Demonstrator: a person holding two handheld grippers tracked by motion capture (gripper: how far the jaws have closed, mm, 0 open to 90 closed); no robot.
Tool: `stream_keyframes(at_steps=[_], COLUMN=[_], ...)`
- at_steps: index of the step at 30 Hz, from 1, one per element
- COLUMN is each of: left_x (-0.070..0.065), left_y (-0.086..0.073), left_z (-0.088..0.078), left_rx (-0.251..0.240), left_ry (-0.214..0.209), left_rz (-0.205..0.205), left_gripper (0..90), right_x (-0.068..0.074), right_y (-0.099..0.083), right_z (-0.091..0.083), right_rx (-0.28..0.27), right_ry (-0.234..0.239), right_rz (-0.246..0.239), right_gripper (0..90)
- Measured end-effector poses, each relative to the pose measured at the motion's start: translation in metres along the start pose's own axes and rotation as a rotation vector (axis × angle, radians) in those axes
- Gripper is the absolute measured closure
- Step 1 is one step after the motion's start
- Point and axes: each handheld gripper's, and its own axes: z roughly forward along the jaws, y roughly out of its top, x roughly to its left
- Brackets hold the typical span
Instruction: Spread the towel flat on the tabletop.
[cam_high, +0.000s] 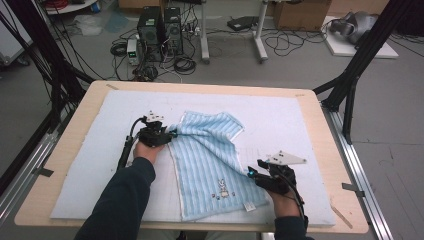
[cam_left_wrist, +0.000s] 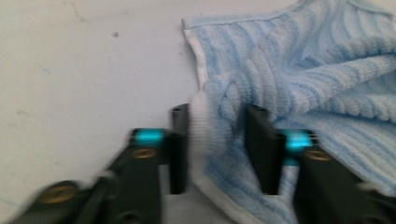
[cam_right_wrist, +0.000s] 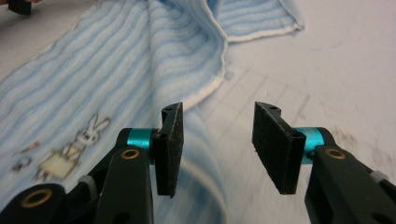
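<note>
Item: one pale blue ribbed towel (cam_high: 210, 165), white-hemmed, lying on the light blue mat (cam_high: 90, 165) of my tabletop (cam_high: 60, 150), roughly at centre. Its near half lay flat; its far half was bunched and folded over itself.

Edges: the towel's left hem sat between the pads of my left tongs (cam_high: 172, 134). In the left gripper view a bunched fold of that hem (cam_left_wrist: 212, 126) filled the gap and touched the left pad (cam_left_wrist: 180, 149), while the right pad stood just off the cloth; those tongs (cam_left_wrist: 217, 149) were spread, not pinching. My right tongs (cam_high: 254, 171) hovered at the towel's right edge, spread, with bare mat and a blurred strip of hem between the pads (cam_right_wrist: 271, 144) (cam_right_wrist: 217, 149).

Open room: wide bare mat left of the towel, beyond it and to its right; the towel's near hem lay close to the mat's near edge.

Markings: a small embroidered rabbit (cam_high: 223, 188) near the towel's near edge; no writing legible.

Room: grey floor (cam_high: 300, 65) beyond the tabletop, two black computer towers (cam_high: 160, 32), loose cables, cardboard boxes.
</note>
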Motion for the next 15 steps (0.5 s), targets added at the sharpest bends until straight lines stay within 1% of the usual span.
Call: stream_keyframes(at_steps=[1, 2, 3, 4, 5, 7, 9, 10, 12, 15], left_x=[0.0, 0.0, 0.001, 0.002, 0.001, 0.0, -0.001, -0.003, -0.008, -0.017], left_y=[-0.001, -0.002, -0.004, -0.005, -0.007, -0.01, -0.011, -0.012, -0.013, -0.015], left_z=[-0.002, -0.005, -0.008, -0.011, -0.014, -0.021, -0.027, -0.03, -0.034, -0.039], left_rx=[-0.009, -0.02, -0.024, -0.013, -0.015, -0.031, -0.043, -0.051, -0.046, -0.071], left_ry=[0.004, 0.008, 0.012, 0.008, 0.0, -0.007, -0.024, -0.03, -0.058, -0.086], left_rz=[-0.008, -0.015, -0.03, -0.04, -0.042, -0.035, -0.023, -0.024, -0.008, 0.009], left_gripper=[47.0, 43.7, 41.0, 38.3, 37.4, 38.2, 38.8, 38.7, 38.0, 38.8], right_x=[-0.001, -0.003, -0.004, -0.006, -0.008, -0.01, -0.01, -0.009, -0.007, -0.003], right_y=[0.005, 0.01, 0.015, 0.02, 0.025, 0.032, 0.036, 0.038, 0.042, 0.047], right_z=[0.006, 0.012, 0.018, 0.024, 0.031, 0.044, 0.055, 0.061, 0.07, 0.084], right_rx=[0.004, 0.012, 0.016, 0.023, 0.028, 0.046, 0.074, 0.087, 0.109, 0.143], right_ry=[0.005, 0.008, 0.014, 0.022, 0.028, 0.038, 0.048, 0.055, 0.062, 0.062], right_rz=[-0.009, -0.015, -0.021, -0.025, -0.03, -0.024, -0.036, -0.049, -0.073, -0.095], right_gripper=[51.8, 51.4, 50.9, 50.2, 50.2, 50.7, 52.3, 53.1, 54.8, 56.4])
